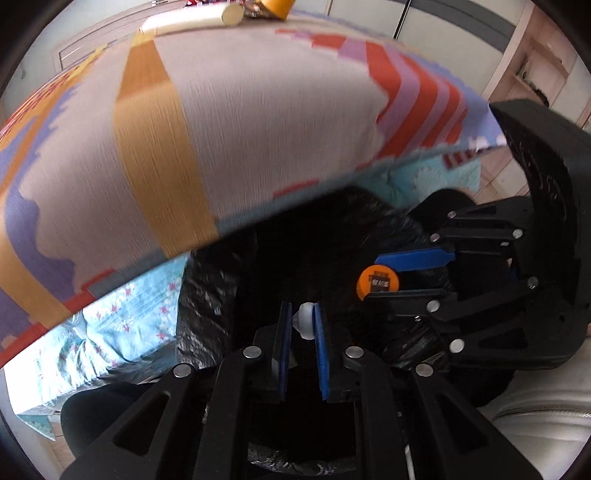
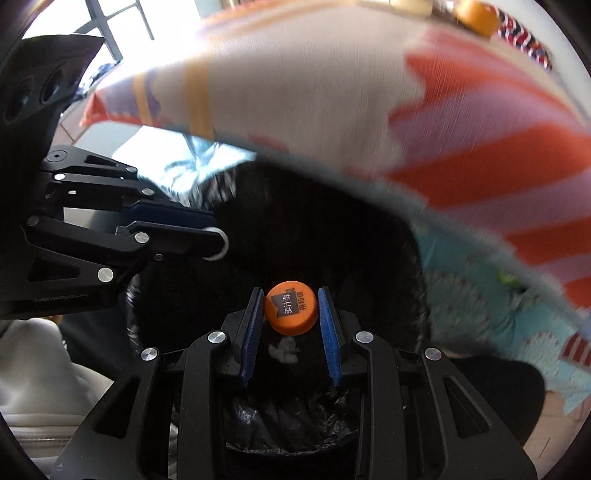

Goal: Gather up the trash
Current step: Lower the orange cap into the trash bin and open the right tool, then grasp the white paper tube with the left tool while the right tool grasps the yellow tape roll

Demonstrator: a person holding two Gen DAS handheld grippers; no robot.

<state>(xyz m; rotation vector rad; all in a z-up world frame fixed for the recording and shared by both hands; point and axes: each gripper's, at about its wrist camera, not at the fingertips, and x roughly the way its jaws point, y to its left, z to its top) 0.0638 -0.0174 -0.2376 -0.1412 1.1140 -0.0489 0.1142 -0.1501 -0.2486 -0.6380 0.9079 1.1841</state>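
My left gripper (image 1: 303, 319) is shut on a small white plastic ring cap (image 1: 306, 320), held edge-on between the blue pads; from the right wrist view the same white ring (image 2: 218, 243) shows at its tip (image 2: 212, 236). My right gripper (image 2: 291, 308) is shut on an orange bottle cap (image 2: 291, 307) with dark printed writing; the left wrist view shows this orange cap (image 1: 378, 282) at the right gripper's tip (image 1: 391, 277). Both grippers hang over the dark mouth of a bin lined with a black bag (image 2: 332, 240), (image 1: 229, 295). A crumpled white scrap (image 2: 283, 350) lies inside the bin.
A table under a patterned cloth (image 1: 240, 122) of orange, red and lilac overhangs the bin, with a light blue cloth (image 1: 110, 325) hanging below it. On the far tabletop lie a cream cylinder (image 1: 192, 16) and an orange object (image 2: 476, 16). A pale sleeve (image 2: 33, 369) shows.
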